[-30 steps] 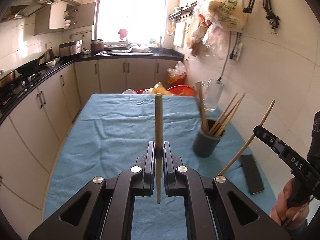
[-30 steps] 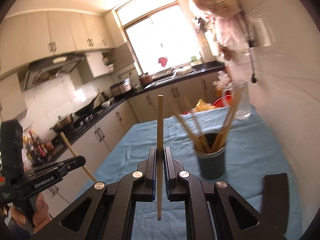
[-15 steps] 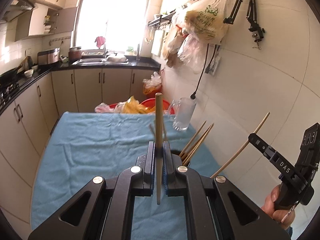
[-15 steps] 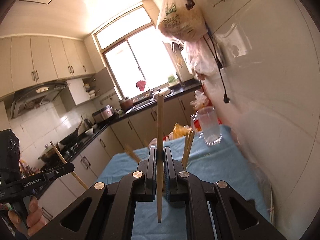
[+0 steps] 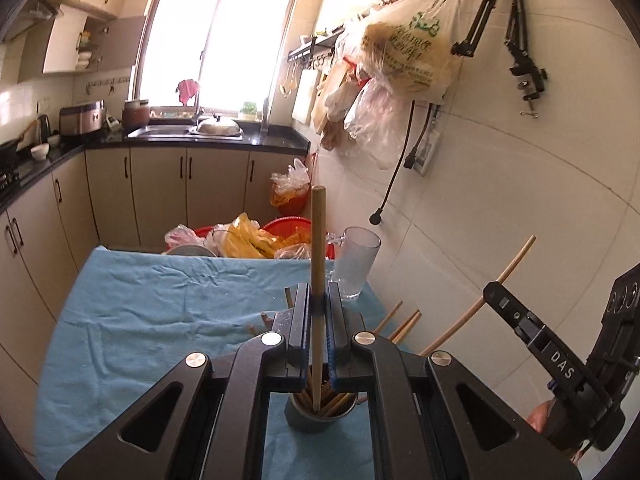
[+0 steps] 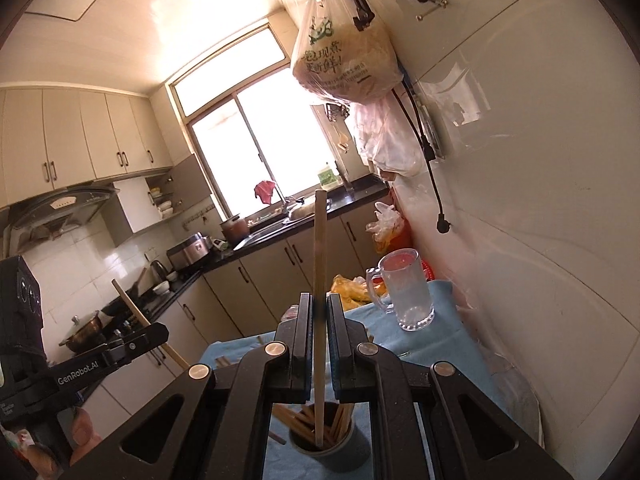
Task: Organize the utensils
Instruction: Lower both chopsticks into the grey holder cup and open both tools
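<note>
Narrow kitchen, surface draped in a blue cloth along the tiled wall. Left hand-held gripper clamped on an upright chopstick, lower tip over the grey cup of chopsticks. Right hand-held gripper clamped likewise on a second chopstick, tip inside the cup. Glass mug near the far wall-side corner.

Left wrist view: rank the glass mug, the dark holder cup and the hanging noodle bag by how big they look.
1. Hanging noodle bag, clearly largest.
2. Dark holder cup and glass mug look about alike; the cup is partly hidden by the left hand-held gripper and nearer the camera, so I won't rank them.
</note>
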The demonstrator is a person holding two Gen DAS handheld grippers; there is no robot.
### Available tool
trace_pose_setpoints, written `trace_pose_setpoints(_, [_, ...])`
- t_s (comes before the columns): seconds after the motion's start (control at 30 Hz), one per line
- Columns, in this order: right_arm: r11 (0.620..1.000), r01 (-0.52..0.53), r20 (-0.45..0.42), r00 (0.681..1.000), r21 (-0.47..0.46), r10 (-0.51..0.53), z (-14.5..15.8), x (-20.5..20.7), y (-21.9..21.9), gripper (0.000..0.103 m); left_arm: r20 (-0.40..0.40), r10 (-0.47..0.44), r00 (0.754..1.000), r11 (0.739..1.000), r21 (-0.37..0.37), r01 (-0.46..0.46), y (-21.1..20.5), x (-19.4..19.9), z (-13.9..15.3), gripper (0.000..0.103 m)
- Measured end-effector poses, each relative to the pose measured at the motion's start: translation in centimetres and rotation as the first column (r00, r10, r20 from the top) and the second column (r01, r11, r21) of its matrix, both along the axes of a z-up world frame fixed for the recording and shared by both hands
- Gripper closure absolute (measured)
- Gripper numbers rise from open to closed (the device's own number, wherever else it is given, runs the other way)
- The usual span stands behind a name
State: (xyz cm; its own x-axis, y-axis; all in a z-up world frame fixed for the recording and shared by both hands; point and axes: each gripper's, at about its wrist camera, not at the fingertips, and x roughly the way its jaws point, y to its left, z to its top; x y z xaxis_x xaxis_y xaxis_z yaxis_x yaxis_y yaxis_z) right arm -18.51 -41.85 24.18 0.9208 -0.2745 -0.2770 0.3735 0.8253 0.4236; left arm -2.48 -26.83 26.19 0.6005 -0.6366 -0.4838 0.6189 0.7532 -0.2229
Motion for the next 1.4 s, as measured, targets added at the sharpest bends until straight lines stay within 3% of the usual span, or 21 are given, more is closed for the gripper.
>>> trace_pose_setpoints(0.27, [1.0, -0.024, -0.077, 0.997, 0.017, 0.025, -3.5, 2.8, -0.3, 0.096, -0.036, 0.001, 0.999, 1.0, 0.029, 0.0, -0.9, 1.5, -4.3, 0.097])
trace_pose_setpoints(0.63, [0.997, -0.036, -0.166, 0.985, 0.065, 0.046, -7.7, 4.1, -0.1, 0.096, -0.059, 0.014, 0.998, 0.998, 0.068, -0.01, -0.2, 1.8, -7.7, 0.096])
trace_pose_setpoints(1.2, [0.995, -0.052, -0.221, 0.973, 0.085, 0.07, -9.8, 5.3, -0.6, 0.095, 0.028, 0.046, 0.999, 0.994, 0.1, -0.049, -0.3, 0.8, -8.0, 0.092])
trace_pose_setpoints(1.4, [0.996, -0.047, -0.212, 0.975, 0.076, 0.062, -9.5, 4.7, -0.5, 0.095, 0.046, 0.058, 0.997, 0.992, 0.107, -0.063, -0.2, 0.5, -7.8, 0.079])
